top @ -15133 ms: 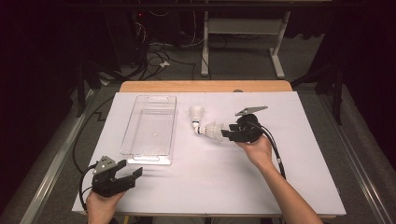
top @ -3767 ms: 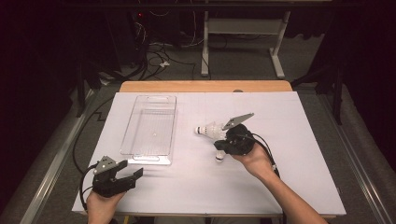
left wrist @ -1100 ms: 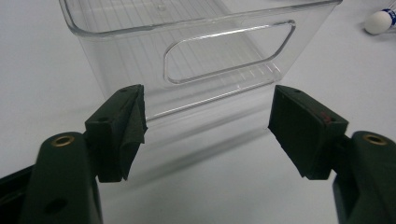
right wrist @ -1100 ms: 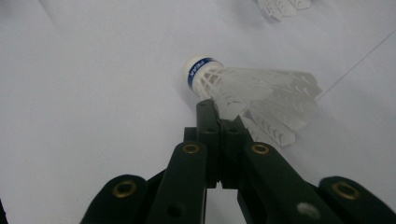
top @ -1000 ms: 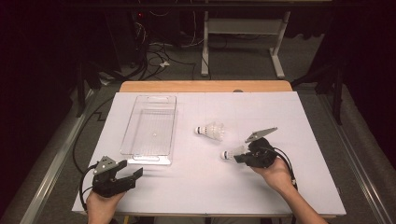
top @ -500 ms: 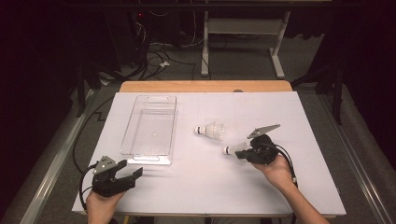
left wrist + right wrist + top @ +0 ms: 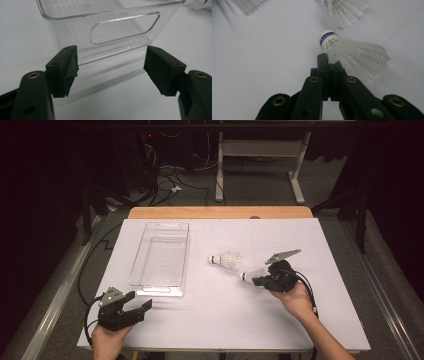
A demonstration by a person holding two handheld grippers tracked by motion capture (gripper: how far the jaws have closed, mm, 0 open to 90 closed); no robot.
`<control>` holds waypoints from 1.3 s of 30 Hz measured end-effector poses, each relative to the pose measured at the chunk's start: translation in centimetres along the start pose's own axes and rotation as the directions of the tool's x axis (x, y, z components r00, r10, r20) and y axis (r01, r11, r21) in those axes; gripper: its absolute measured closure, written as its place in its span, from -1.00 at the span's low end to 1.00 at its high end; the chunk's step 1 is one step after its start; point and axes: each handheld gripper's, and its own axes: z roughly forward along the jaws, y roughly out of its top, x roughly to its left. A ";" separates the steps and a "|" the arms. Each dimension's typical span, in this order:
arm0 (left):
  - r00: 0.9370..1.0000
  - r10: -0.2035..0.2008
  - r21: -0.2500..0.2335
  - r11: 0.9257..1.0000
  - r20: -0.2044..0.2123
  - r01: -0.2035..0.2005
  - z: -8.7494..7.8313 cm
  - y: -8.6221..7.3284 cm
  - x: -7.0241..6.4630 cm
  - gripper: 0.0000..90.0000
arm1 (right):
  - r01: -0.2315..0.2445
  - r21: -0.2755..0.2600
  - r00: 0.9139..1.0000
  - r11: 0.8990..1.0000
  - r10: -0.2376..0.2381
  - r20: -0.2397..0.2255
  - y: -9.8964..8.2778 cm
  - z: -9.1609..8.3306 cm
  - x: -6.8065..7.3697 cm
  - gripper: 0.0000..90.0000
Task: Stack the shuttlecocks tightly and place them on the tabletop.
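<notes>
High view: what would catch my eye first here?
The right hand-held gripper, jaws pinched on the skirt of a white shuttlecock, with a second shuttlecock lying free just beyond it. To their left lies an empty clear plastic tray, with the left hand-held gripper open near its closer end.

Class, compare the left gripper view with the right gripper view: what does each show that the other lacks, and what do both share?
Left gripper view alone: the clear bin's handle cutout, with the open left gripper aimed at it. Right gripper view alone: the right gripper, shut on the skirt of a shuttlecock, whose blue-banded cork is clear, and a second shuttlecock beyond. Shared: the white table and part of the bin.
</notes>
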 end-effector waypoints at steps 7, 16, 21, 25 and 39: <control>1.000 -0.003 -0.003 1.000 -0.001 0.003 0.0 0.0 0.0 -0.37 | -0.003 -0.004 1.000 1.000 0.003 0.007 0.4 0.0 0.0 1.00; 1.000 -0.002 -0.005 1.000 -0.001 0.002 -0.1 0.0 0.0 -0.37 | 0.000 -0.017 1.000 1.000 0.000 0.014 1.3 0.0 -0.1 1.00; 1.000 -0.001 -0.005 1.000 -0.001 0.001 -0.1 0.0 0.0 -0.37 | -0.005 -0.017 1.000 1.000 0.005 0.020 1.7 0.2 -0.2 1.00; 1.000 0.000 -0.004 1.000 -0.001 0.000 -0.1 0.0 0.1 -0.37 | -0.009 -0.018 1.000 1.000 0.009 0.026 2.1 0.3 -0.4 1.00; 1.000 0.000 -0.002 1.000 0.001 0.000 0.0 0.0 0.1 -0.37 | -0.031 -0.015 0.999 0.999 0.031 0.043 2.8 0.8 -1.2 1.00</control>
